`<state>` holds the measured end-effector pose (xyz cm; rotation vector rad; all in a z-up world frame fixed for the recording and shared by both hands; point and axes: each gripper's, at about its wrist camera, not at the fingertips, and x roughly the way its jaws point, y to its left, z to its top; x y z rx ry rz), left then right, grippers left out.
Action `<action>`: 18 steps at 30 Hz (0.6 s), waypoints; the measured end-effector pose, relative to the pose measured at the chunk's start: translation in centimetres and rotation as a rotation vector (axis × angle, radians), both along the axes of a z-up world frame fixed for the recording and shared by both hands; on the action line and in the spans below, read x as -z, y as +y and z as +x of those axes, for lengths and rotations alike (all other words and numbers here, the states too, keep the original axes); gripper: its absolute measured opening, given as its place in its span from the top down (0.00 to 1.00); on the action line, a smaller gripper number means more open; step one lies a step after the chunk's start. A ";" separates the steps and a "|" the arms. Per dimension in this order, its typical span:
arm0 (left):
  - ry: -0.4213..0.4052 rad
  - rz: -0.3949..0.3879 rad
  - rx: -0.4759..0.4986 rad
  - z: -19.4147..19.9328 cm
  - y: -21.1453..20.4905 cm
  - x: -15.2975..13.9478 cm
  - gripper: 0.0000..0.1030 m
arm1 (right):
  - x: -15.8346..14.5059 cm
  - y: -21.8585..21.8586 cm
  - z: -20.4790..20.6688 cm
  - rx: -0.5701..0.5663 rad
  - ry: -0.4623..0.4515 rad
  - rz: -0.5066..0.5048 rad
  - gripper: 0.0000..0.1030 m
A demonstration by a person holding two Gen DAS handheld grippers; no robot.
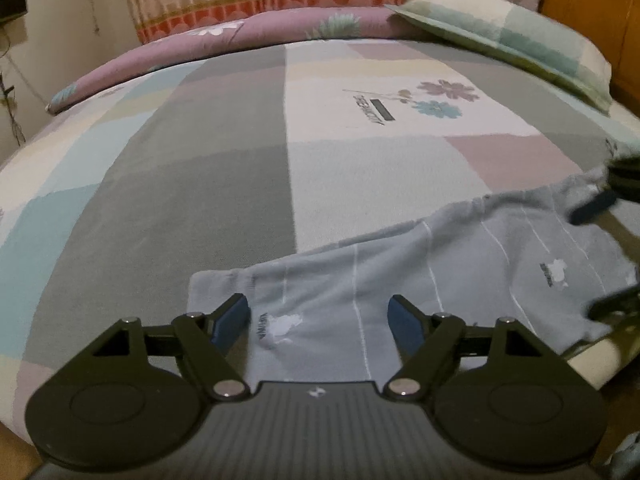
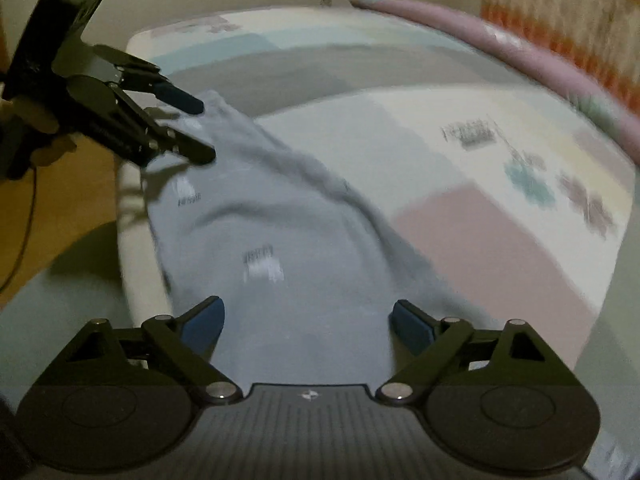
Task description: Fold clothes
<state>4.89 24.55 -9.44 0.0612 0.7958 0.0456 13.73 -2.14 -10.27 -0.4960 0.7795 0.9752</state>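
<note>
Lying flat near the edge of a bed (image 1: pixel 224 152), a pale blue-grey garment (image 1: pixel 460 264) with thin white stripes and small printed logos stretches between two hand-held tools. Its long axis runs along the bed's near edge, from one tool toward the other.

From the left wrist camera, the left tool (image 1: pixel 318 320) hovers over one end of the garment, its blue-padded fingers (image 1: pixel 234 316) spread apart with cloth lying below the gap and nothing clamped. The right tool (image 1: pixel 600 204) shows blurred at the far right, over the opposite end of the garment.

From the right wrist camera, the right tool (image 2: pixel 308 318) has its fingers spread wide, the garment (image 2: pixel 288 216) lying beneath and between them, not gripped. The picture is blurred. The left tool (image 2: pixel 196 128) appears at upper left, fingers parted over the garment's far end.

A patchwork sheet in grey, teal, pink and cream covers the bed. A checked pillow (image 1: pixel 516 44) lies at the far right corner, and a mauve rolled quilt (image 1: pixel 248 36) along the far side.
</note>
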 end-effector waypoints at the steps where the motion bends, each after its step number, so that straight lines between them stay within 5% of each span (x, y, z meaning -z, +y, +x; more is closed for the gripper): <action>1: -0.003 -0.003 0.002 0.0 0.2 0.0 0.24 | -0.1 -0.8 -0.5 -0.009 -0.006 -0.016 0.06; 6: -0.032 -0.033 0.008 0.1 0.1 -1.2 0.29 | -1.5 -1.7 -0.8 0.043 0.012 -0.032 0.06; 11: -0.051 -0.219 0.115 0.0 -0.6 -2.2 0.28 | -3.1 0.8 0.2 0.026 -0.025 0.037 0.06; 15: 0.037 -0.386 0.119 2.6 -0.1 -0.5 0.28 | -3.6 1.2 0.3 0.027 -0.030 0.054 0.06; 18: 0.005 -0.413 0.087 3.9 0.7 -0.2 0.26 | -3.4 0.4 0.3 0.058 -0.014 0.058 0.06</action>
